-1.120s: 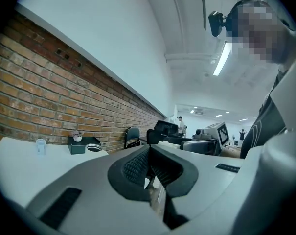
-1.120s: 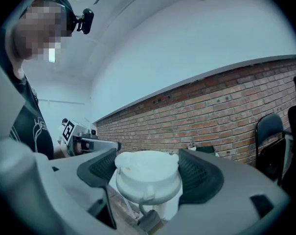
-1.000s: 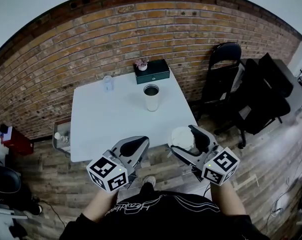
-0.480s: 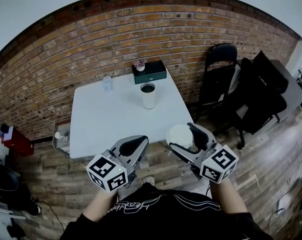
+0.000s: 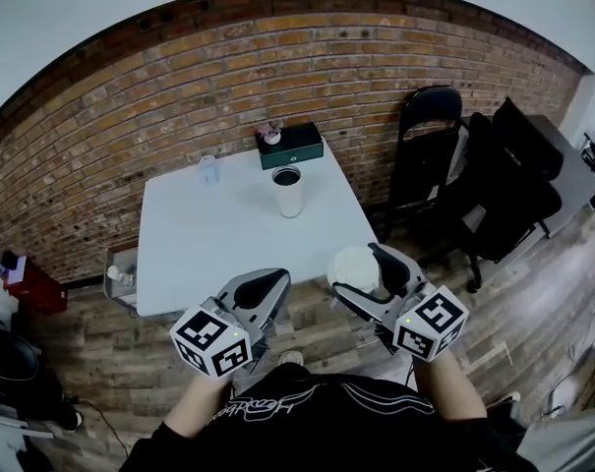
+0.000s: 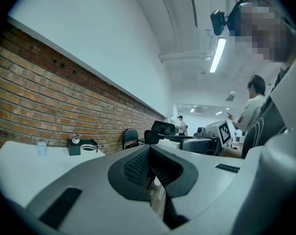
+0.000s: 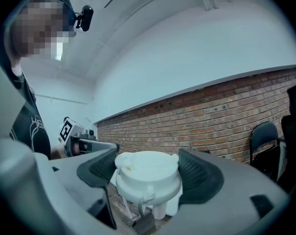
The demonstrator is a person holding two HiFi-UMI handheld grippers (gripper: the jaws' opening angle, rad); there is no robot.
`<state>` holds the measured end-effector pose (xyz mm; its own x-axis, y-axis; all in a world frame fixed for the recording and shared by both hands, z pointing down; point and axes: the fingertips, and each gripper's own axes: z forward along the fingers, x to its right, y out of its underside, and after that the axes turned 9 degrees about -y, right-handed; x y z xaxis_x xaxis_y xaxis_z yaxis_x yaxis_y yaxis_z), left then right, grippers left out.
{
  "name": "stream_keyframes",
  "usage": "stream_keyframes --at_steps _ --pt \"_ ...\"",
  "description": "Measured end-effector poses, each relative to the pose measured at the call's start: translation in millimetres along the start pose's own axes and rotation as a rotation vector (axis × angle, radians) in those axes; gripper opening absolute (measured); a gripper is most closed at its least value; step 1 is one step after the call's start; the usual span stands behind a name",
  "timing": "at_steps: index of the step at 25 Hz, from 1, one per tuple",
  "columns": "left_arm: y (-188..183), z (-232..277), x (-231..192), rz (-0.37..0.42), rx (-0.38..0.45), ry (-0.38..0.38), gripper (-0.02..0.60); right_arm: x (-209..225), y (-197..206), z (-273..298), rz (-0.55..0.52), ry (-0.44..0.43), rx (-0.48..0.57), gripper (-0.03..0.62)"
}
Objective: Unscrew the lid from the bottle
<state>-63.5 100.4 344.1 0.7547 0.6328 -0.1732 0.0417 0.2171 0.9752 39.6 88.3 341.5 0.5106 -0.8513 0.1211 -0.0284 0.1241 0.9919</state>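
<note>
White plastic filled the right tongs [image 5: 359, 273]: the lid [image 7: 147, 170] sat crosswise between their pads, which stood wide apart yet pressed on its rim from both sides, so it was carried in the air close to the person's body. Beside them the left tongs [image 6: 150, 166] were fully closed with nothing between them (the ribbed pads met edge to edge), and they hung idle at about the same height.

Both pairs were short of the near edge of the surface [image 5: 208, 244], over the wooden floor. Farther off, well apart from the lid, the bottle [image 5: 287, 192] stood upright on the surface with its mouth open and dark. Beyond it a dark green box [image 5: 290, 145] lay by the brick wall, with a small clear cup [image 5: 209, 169] to its left.

Judging by this, the unscrewing itself was done: the lid was off and the bottle was untouched by either pair. What was left looked like putting the lid away. That would call for bringing the right tongs forward over the surface, lowering the lid level onto a bare part near the bottle, and only then spreading the pads. The grip was on a round rim alone, so a tilt or a hasty release could let the lid roll.
</note>
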Motion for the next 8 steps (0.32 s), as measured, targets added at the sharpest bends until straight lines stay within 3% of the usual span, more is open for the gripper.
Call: stream_keyframes --at_steps 8 --pt "-2.6 6.5 0.1 0.002 -0.002 0.013 0.029 5.0 -6.0 -4.0 -0.01 0.019 0.007 0.391"
